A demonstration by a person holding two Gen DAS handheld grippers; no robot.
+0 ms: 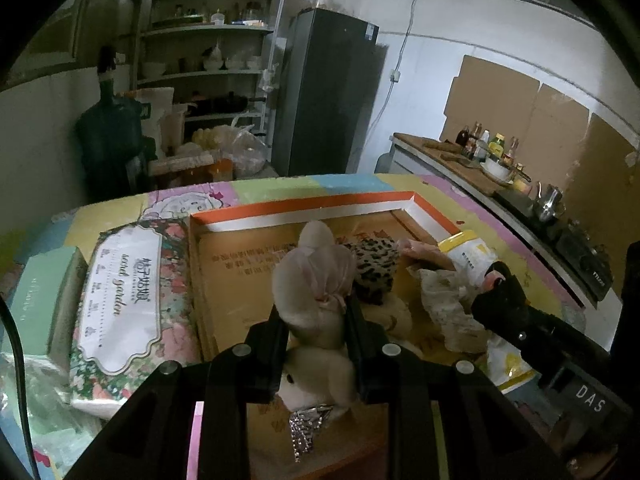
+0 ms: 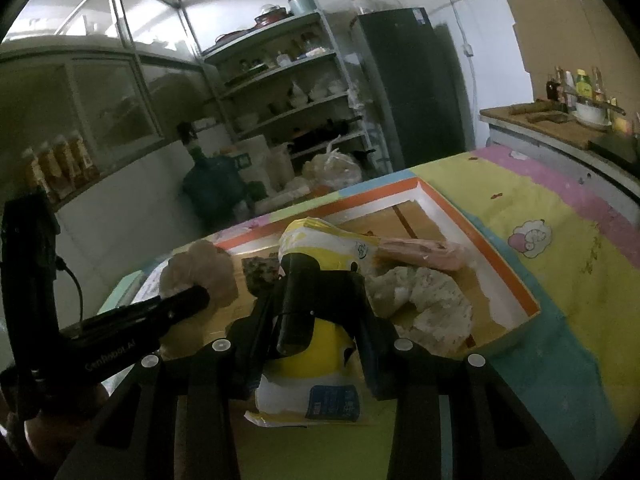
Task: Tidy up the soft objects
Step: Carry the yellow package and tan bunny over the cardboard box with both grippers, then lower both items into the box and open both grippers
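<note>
Left gripper [image 1: 316,312] clamped on plush rabbit [image 1: 314,276], right gripper [image 2: 320,308] on yellow tissue pack [image 2: 316,344]; both poised above orange-rimmed box [image 1: 304,205], long axes pointing ahead.

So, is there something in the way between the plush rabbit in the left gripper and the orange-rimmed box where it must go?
Nothing visible blocks it. The left gripper holds the plush rabbit already above the orange-rimmed box. The box floor left of the leopard-print item is bare; that item and the crumpled cloth fill the right part.
</note>
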